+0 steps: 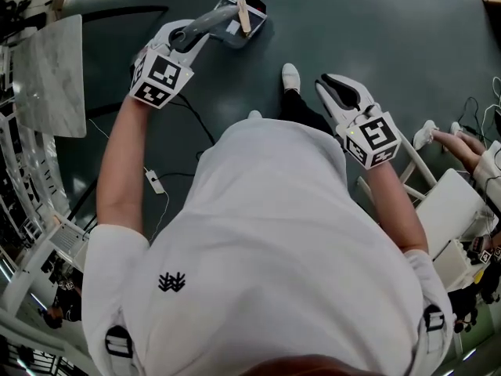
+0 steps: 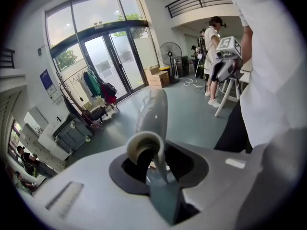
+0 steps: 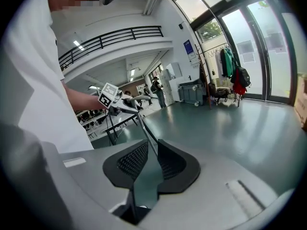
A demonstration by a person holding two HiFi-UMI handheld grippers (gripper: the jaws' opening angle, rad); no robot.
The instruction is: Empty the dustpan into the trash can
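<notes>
Grey dustpan handle (image 2: 152, 111) clamped by left gripper (image 2: 157, 159), pan (image 1: 239, 18) only overhead, right gripper (image 3: 148, 148) ajar, empty.

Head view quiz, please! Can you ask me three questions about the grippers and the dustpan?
1. True or false: the right gripper holds nothing.
2. What is the left gripper shut on? A: the handle of the dustpan. B: a cup. C: nothing.
3. Fill in the gap: the person's shirt is ____.

Key: 1 true. 2 A. 3 white.
</notes>
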